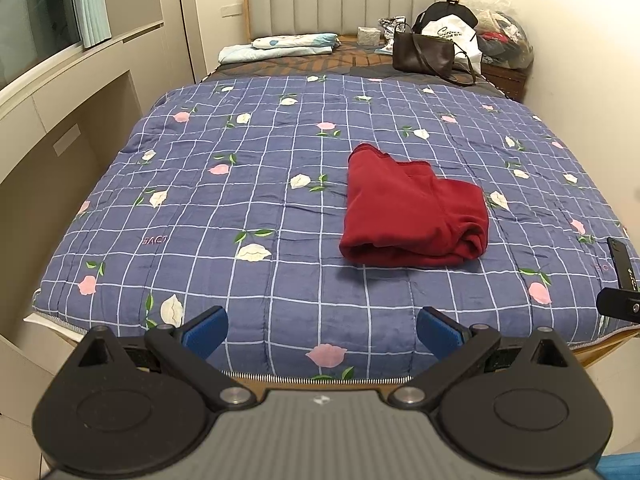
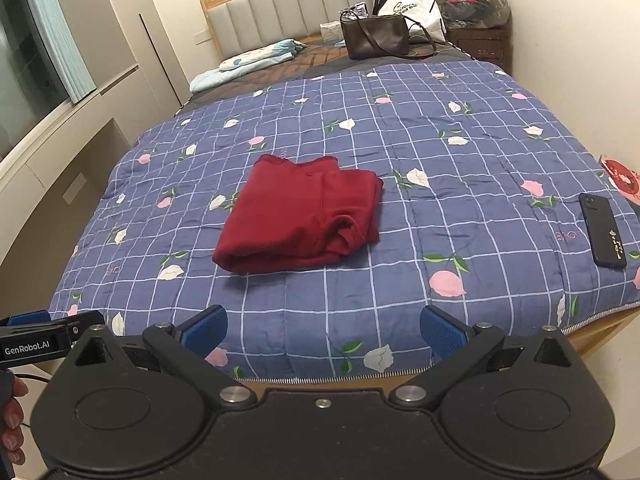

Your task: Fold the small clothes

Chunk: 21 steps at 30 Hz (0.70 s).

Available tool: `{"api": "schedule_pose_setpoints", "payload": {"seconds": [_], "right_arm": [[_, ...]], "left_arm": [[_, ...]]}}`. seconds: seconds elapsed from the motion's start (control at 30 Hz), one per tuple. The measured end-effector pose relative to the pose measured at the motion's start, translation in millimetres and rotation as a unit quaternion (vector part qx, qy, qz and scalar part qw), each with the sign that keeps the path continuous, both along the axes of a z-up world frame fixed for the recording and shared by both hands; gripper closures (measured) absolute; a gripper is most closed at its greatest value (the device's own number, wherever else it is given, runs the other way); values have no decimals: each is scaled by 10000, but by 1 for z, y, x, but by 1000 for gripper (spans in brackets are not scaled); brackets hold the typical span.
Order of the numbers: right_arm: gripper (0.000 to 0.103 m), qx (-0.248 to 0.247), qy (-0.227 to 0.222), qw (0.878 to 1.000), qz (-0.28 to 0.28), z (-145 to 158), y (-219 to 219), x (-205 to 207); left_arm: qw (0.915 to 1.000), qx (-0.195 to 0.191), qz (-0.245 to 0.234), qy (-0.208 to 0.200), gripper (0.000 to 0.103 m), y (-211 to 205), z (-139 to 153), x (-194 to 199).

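Note:
A dark red garment lies folded into a thick bundle on the blue checked floral quilt, right of middle in the left wrist view. My left gripper hangs open over the foot edge of the bed, well short of the garment, nothing between its blue pads. My right gripper is likewise open and empty near the foot edge, the garment ahead and slightly left. The left gripper's side shows at the lower left of the right wrist view, with a hand below it.
A black phone lies on the quilt at the right edge. A brown handbag, bags and a folded light blanket sit by the headboard. A wall stands right of the bed, cabinets and a window to the left.

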State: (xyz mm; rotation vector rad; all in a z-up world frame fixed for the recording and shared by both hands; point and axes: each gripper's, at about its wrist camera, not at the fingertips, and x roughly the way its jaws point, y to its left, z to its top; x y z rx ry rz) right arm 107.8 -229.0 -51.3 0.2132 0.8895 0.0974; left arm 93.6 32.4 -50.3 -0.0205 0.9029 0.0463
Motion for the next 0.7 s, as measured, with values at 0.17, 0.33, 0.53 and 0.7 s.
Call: {"api": "schedule_pose_setpoints", "payload": {"seconds": [0.17, 0.33, 0.53, 0.7], "right_arm": [[1, 21, 17, 10000, -54, -3, -1, 2], [1, 34, 22, 10000, -69, -3, -1, 3], [1, 41, 8, 10000, -72, -4, -2, 6], [1, 51, 14, 10000, -75, -4, -2, 10]], "left_arm": [[10000, 0, 45, 18, 1, 0, -1, 2], [10000, 7, 44, 23, 1, -1, -1, 2], [10000, 18, 61, 15, 1, 0, -1, 4], [10000, 39, 68, 16, 1, -1, -1, 7]]}}
